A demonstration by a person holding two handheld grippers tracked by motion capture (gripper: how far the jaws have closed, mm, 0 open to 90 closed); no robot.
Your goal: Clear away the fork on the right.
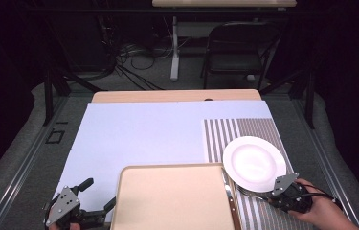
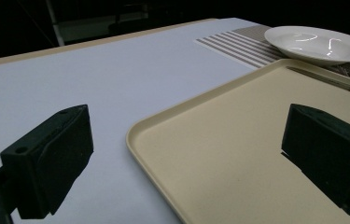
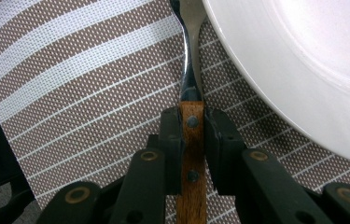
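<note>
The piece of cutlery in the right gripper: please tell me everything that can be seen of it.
The utensil has a brown wooden handle with two metal rivets and a shiny metal neck that widens toward its head, which the picture's top edge cuts off, so fork or spoon cannot be told. It lies flat on the striped placemat, close beside the rim of the white plate. The right gripper is shut on the handle, its pads pressing both sides.
</note>
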